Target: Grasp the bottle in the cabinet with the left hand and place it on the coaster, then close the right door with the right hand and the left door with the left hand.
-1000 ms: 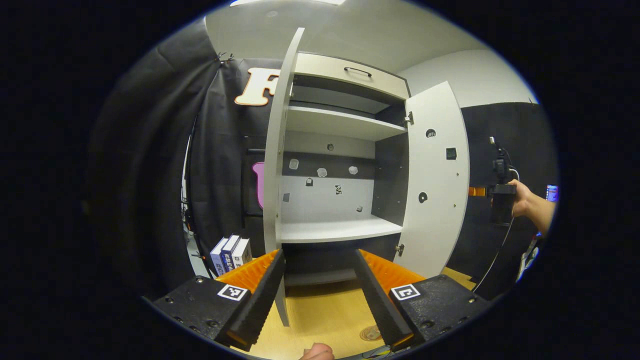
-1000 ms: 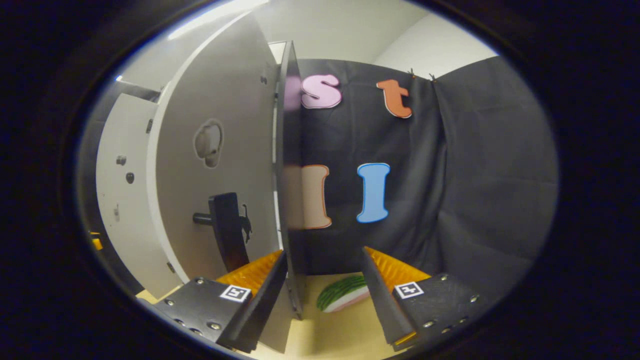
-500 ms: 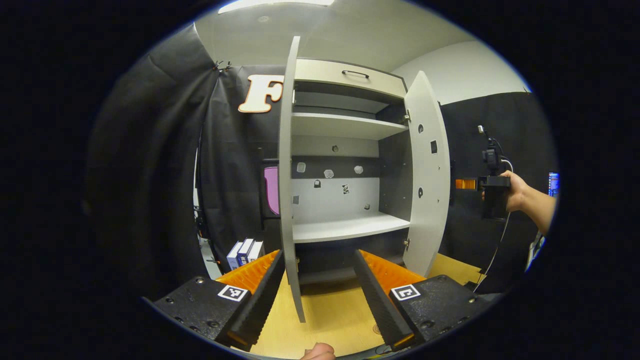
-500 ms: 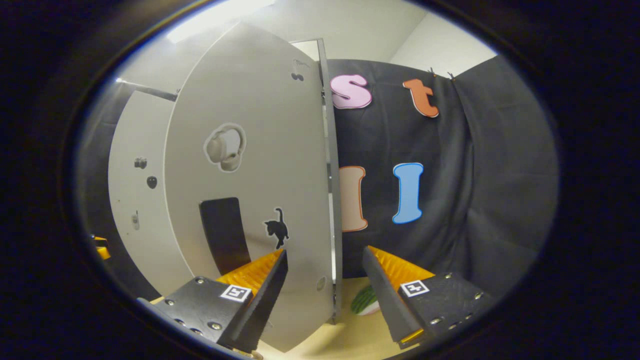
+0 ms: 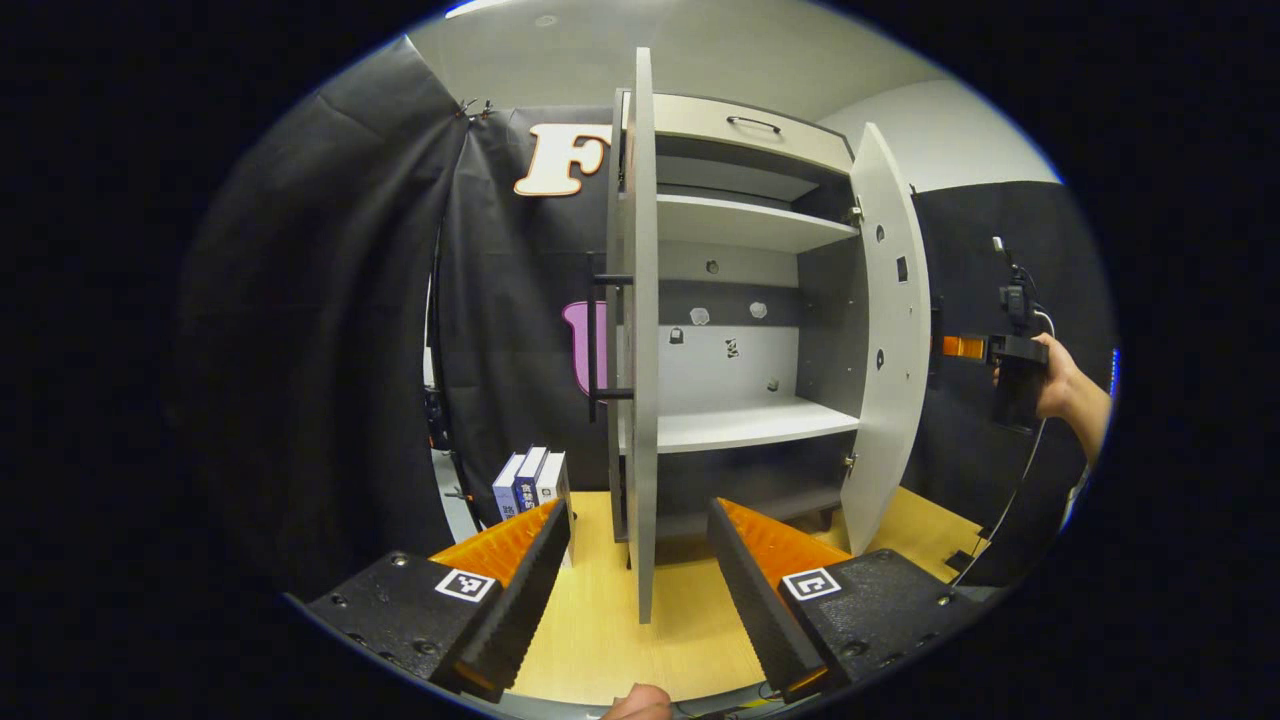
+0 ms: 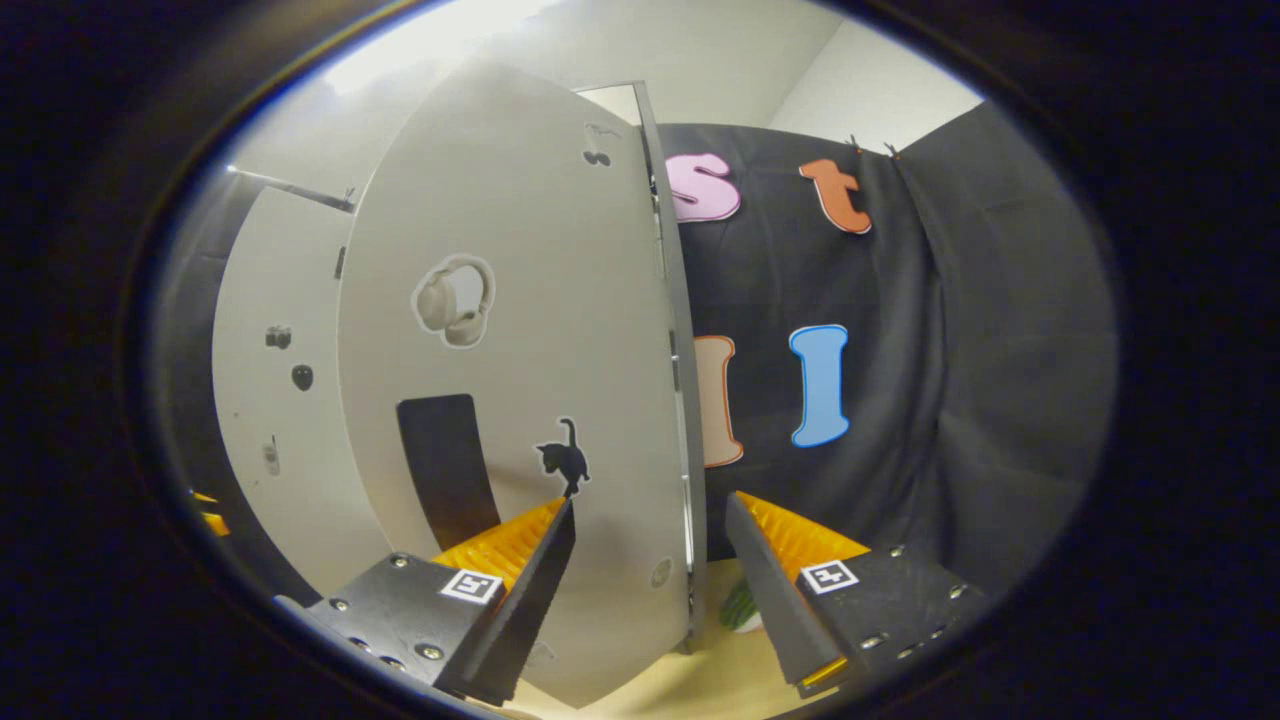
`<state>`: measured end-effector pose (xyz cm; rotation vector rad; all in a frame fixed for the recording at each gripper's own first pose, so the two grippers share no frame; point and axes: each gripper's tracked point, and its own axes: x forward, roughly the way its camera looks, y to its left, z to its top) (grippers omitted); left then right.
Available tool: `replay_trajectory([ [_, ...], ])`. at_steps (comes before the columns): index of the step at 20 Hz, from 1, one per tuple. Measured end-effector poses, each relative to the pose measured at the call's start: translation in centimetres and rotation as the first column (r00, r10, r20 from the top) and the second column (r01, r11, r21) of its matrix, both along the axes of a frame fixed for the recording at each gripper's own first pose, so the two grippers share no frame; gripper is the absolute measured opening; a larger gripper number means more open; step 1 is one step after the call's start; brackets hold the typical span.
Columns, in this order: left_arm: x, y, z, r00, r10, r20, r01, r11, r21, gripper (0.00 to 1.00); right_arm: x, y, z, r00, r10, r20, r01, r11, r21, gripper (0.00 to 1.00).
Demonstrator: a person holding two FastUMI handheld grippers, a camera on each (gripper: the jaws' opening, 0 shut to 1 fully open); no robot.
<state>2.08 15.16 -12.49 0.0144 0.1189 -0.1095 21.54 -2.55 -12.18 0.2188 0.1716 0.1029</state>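
I see the left door (image 5: 640, 330) edge-on between my spread left gripper (image 5: 640, 590), untouched. My right gripper (image 6: 650, 600), spread too, straddles the right door's (image 6: 520, 400) edge. I can't spot the bottle.

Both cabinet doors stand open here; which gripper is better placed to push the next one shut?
Right. The right gripper sits against the outer face of the pale grey right door, its open jaws straddling the door's edge. The left gripper faces the left door edge-on, farther off.

Ridged fingers (image 5: 520, 545), square-coded screwed black mounts
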Motion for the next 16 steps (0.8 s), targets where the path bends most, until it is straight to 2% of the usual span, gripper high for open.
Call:
replay_trajectory([
  [7, 2.3, 3.5, -1.0, 0.999, 0.039, -0.033, -0.038, 0.999, 0.033, 0.89, 0.8, 1.9, -0.2, 1.000, 0.024, 0.006, -0.024, 0.999, 0.025, 0.93],
  [11, 3.4, 6.0, -2.1, 0.996, 0.059, -0.063, -0.056, 0.997, 0.046, 0.89, 1.7, 4.7, -0.5, 0.998, 0.059, 0.020, -0.061, 0.997, 0.058, 0.94],
  [16, 6.7, 9.5, -1.9, 0.992, 0.108, -0.057, -0.107, 0.994, 0.032, 0.89, 2.3, 5.6, -0.8, 0.999, 0.045, 0.016, -0.045, 0.999, 0.028, 0.94],
])
